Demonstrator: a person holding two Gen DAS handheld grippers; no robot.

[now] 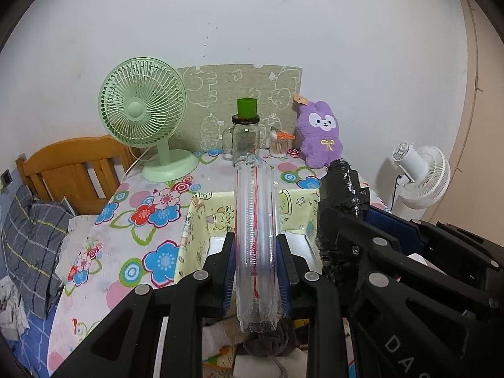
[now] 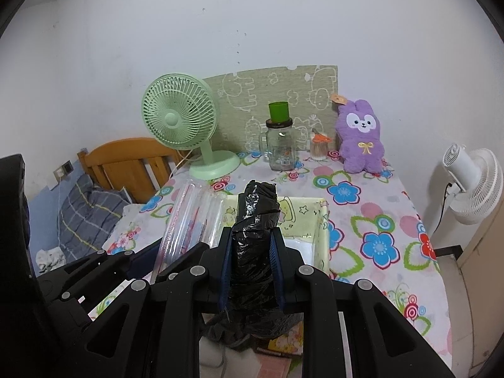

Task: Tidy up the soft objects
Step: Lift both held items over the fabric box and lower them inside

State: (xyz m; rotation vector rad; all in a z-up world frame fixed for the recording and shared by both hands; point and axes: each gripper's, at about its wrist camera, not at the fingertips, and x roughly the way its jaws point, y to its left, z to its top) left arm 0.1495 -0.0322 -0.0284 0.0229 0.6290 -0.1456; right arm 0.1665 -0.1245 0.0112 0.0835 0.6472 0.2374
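Observation:
My left gripper is shut on a long clear plastic sleeve of stacked cups with a red tear strip, held above the table; it also shows in the right wrist view. My right gripper is shut on a roll of black plastic bags, seen to the right in the left wrist view. Both are held over a pale yellow fabric storage box with cartoon print, also in the left wrist view. A purple plush bunny leans at the table's back right.
On the flowered tablecloth stand a green desk fan, a glass jar with a green cup on top and a cotton swab tub. A wooden bed headboard is left, a white fan right.

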